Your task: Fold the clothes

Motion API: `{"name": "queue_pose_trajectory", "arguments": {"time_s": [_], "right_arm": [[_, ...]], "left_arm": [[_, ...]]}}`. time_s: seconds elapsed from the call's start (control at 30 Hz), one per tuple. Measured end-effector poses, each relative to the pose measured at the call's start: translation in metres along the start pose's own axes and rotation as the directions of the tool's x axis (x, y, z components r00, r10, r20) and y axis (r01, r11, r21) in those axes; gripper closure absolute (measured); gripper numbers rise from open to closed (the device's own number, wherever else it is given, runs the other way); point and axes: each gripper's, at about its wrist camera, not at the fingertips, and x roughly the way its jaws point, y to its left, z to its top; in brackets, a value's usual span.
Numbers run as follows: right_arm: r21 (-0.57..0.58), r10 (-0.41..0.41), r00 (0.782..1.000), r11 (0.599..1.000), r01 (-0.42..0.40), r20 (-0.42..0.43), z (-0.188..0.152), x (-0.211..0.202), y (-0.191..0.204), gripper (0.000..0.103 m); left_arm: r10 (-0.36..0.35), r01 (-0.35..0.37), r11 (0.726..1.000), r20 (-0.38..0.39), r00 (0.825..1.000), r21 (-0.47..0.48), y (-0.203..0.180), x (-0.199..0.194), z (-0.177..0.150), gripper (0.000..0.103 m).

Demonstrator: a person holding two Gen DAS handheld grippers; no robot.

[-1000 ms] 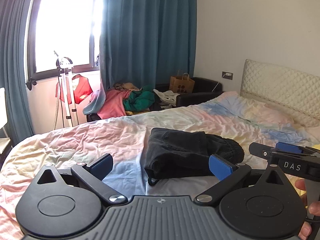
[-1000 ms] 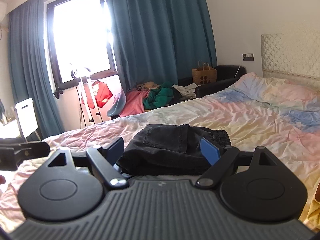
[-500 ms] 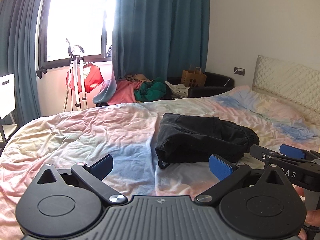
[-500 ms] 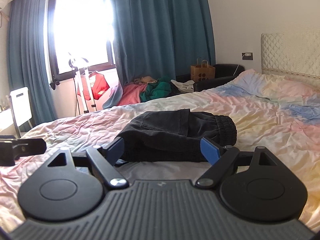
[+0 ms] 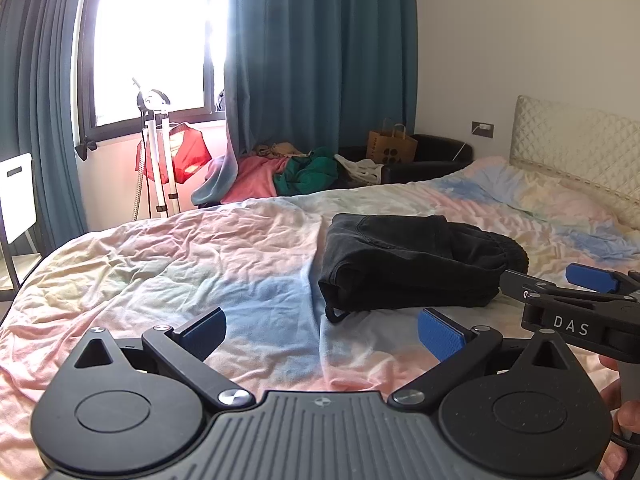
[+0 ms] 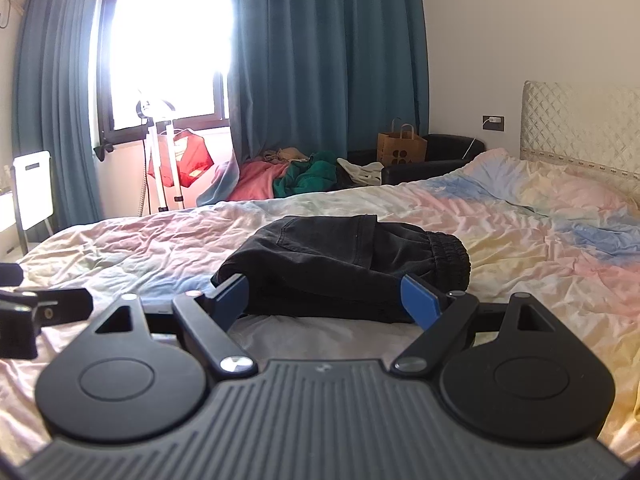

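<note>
A black pair of trousers [image 5: 412, 264] lies folded in a thick bundle on the pastel bed sheet [image 5: 180, 264], elastic waistband to the right. My left gripper [image 5: 322, 332] is open above the sheet, short of the bundle's near left corner and holding nothing. In the right wrist view the same trousers [image 6: 340, 264] fill the middle, and my right gripper [image 6: 328, 300] is open just in front of them, its blue pads level with the bundle's near edge and nothing between them. The right gripper [image 5: 576, 292] also shows from the side at the left wrist view's right edge.
Behind the bed a dark bench holds a heap of pink and green clothes [image 5: 280, 176] and a brown paper bag [image 5: 390, 142]. A white stand with a red garment [image 5: 176, 152] is by the window. The quilted headboard [image 5: 580, 148] is at the right. A hand [image 5: 624, 404] grips the right tool.
Both grippers have pulled back and sunk lower toward the bed, so the view has tilted up and the trousers sit farther off. Both stay open.
</note>
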Motion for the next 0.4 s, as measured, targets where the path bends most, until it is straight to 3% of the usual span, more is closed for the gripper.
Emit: {"name": "queue_pose_trajectory", "arguments": {"time_s": [0.4], "right_arm": [[0.002,-0.009,1.000,1.000,0.009,-0.006,-0.0015,-0.0019,0.0015,0.018]], "left_arm": [[0.014,-0.014,1.000,-0.003,1.000,0.005,-0.0005,-0.0018,-0.0020,0.000]]}}
